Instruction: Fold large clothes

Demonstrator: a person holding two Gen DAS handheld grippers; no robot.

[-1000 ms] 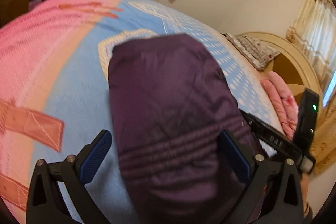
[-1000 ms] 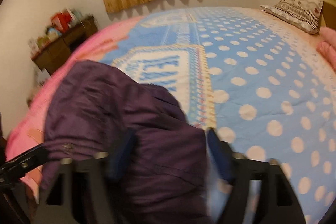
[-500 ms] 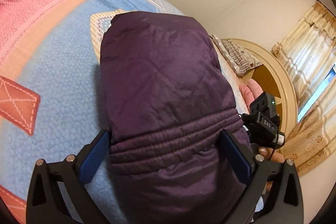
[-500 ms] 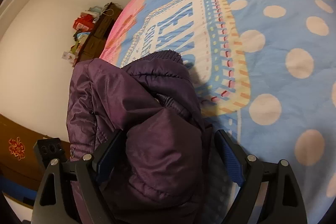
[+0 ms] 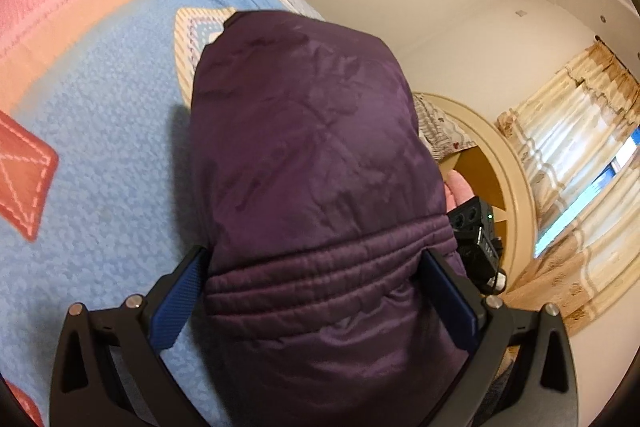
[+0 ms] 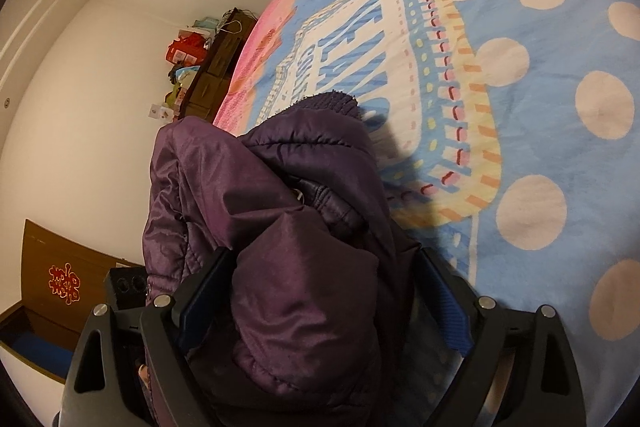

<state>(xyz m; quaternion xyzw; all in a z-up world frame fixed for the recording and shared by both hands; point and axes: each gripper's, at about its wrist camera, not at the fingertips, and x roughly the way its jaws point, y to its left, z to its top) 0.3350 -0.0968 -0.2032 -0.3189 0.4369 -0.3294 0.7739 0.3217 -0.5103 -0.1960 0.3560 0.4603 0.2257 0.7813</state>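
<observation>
Left wrist: purple jacket (image 5: 320, 187) bulges between both wide-spread tongs (image 5: 316, 291) (image 6: 320, 299), seemingly pressing their pads.

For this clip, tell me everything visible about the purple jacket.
The jacket is dark purple, padded, with a slightly shiny, wrinkled shell and rows of stitching across a gathered band. A ribbed knit edge shows at its far end in the right wrist view. It lies bunched and partly folded on the blue patterned bedspread. Its bulk fills the gap between the fingers of both the left hand-held gripper and the right hand-held gripper; whether either one's pads press it cannot be told.
</observation>
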